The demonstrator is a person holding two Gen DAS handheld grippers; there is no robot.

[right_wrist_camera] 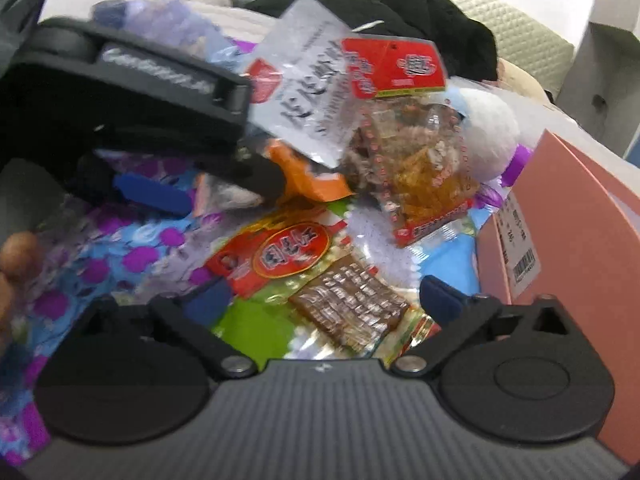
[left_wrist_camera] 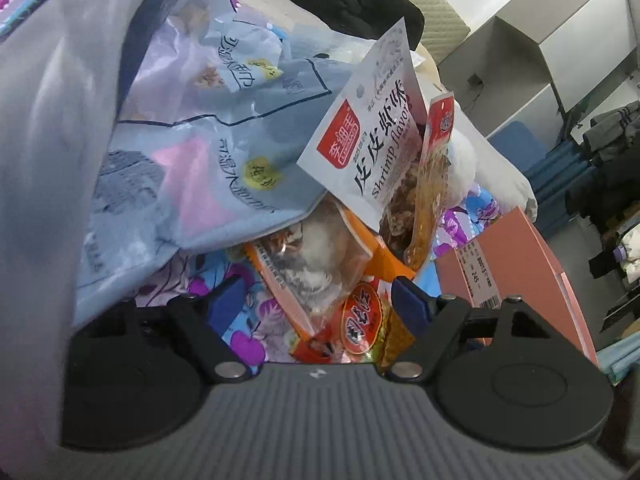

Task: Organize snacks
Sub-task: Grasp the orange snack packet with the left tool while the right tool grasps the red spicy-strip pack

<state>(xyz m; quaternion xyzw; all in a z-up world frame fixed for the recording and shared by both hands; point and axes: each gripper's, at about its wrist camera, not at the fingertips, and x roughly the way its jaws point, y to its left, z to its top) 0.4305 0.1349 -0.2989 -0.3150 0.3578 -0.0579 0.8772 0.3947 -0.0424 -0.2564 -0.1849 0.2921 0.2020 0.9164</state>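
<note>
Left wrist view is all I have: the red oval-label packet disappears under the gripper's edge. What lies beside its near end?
Observer: The right wrist view shows a brown foil-wrapped slab in clear wrapping, right beside the red oval-label packet.
Operator: Is the right gripper holding that slab?
Observer: No. The right gripper is open, and the slab shows between its two fingers. Whether it touches them cannot be judged.
</note>
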